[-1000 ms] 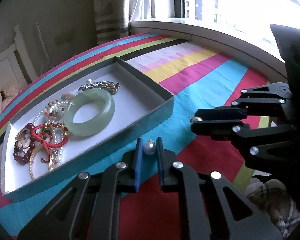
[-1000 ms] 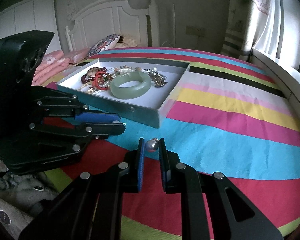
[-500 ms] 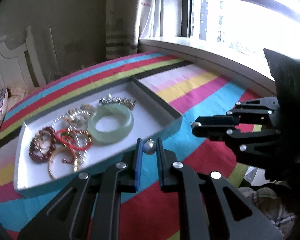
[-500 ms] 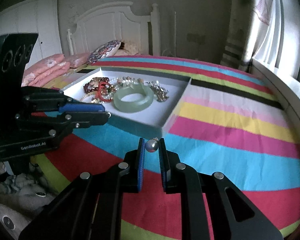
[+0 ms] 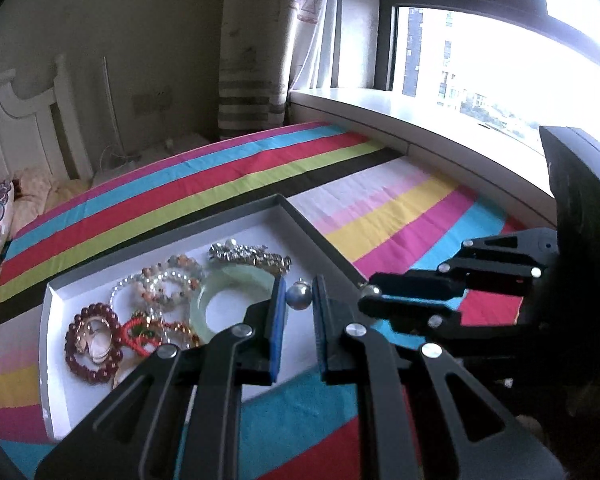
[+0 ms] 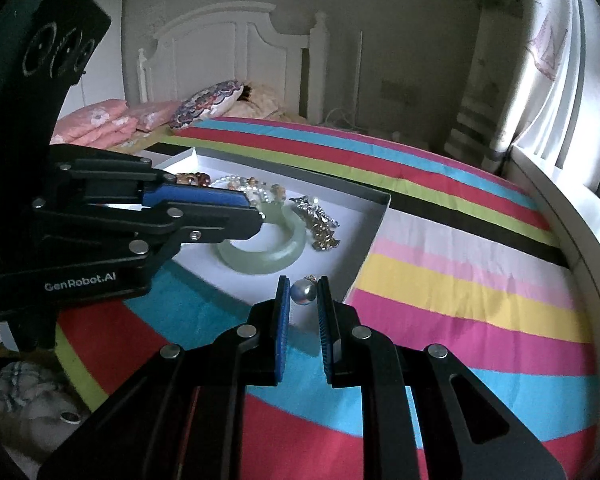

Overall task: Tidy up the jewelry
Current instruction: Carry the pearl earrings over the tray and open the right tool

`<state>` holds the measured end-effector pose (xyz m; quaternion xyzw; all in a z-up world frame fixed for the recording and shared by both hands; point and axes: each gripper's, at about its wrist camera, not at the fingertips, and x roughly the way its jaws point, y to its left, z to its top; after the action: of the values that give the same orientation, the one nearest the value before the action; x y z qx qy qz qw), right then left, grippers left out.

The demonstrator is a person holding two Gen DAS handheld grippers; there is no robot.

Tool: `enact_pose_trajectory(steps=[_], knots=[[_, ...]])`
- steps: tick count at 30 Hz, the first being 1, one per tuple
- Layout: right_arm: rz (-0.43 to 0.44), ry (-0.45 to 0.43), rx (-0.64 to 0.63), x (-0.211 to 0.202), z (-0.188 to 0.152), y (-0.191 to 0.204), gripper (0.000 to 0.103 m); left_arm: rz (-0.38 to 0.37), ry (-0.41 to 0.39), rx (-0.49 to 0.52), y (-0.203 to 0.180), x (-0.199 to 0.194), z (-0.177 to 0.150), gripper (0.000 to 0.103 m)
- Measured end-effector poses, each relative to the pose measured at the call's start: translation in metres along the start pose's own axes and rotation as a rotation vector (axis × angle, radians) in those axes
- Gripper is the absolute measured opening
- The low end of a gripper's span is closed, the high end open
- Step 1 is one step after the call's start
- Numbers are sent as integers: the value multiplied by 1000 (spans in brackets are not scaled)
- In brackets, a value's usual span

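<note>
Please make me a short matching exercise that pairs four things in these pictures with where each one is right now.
Things:
1. left pearl earring
2. right pearl earring
3. green bangle
4. striped bedspread

Places:
A. lying flat in the white tray
B. pinched in the right claw
C. under the tray
D. pinched in the left claw

Pairs: 1-D, 2-B, 3-A, 4-C
</note>
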<state>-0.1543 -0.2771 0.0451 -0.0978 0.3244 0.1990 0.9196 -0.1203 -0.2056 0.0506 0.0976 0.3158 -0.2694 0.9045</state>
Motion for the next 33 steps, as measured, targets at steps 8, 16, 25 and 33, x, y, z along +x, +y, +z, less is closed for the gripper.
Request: enact_pose_trajectory(steps=[8, 16, 25, 33], knots=[[-14, 8, 8, 8, 6, 0, 15, 5, 7, 4, -4, 14, 8, 13], [-25, 21, 21, 16, 10, -5, 15, 9, 16, -5, -3, 22, 10, 13], [-18, 22, 55, 19, 11, -12, 16, -2, 4, -36, 4, 24, 7, 38], [-28, -18, 114, 8, 13, -24, 17, 88, -91, -74, 24, -6, 4, 73]])
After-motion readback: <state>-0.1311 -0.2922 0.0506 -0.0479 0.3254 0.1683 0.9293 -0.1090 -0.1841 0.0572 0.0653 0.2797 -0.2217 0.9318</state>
